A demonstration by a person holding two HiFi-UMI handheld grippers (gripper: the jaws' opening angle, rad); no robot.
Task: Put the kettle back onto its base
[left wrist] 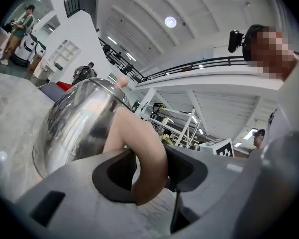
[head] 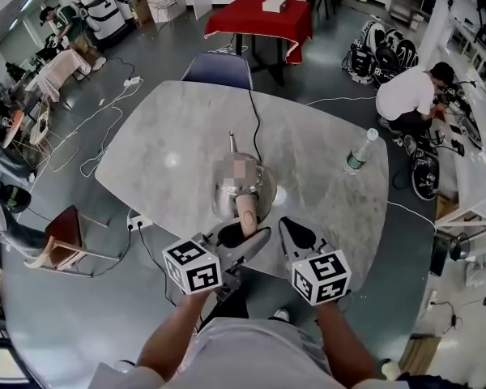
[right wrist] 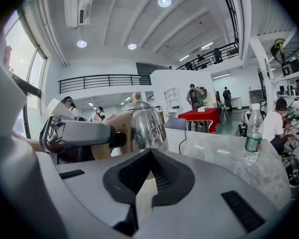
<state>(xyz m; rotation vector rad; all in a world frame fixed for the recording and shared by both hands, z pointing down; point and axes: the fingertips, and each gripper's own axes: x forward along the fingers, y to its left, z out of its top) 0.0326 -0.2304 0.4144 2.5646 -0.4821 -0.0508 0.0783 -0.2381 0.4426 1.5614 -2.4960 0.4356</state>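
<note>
Kettle [head: 241,186] of polished steel is at the marble tabletop's [head: 186,136] near side. The left gripper [head: 245,235] has its fingers clamped on the kettle's tan handle [head: 247,215]. The right gripper's [head: 292,230] fingers meet, empty, just beside.

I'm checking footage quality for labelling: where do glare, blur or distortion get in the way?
Head view: fisheye bends the table edge, lamp glare dots it, a mosaic patch sits on the kettle. Left gripper view: the kettle mirrors the room; corners are black. Right gripper view: ceiling lamps flare; the bottle is sharp.
</note>
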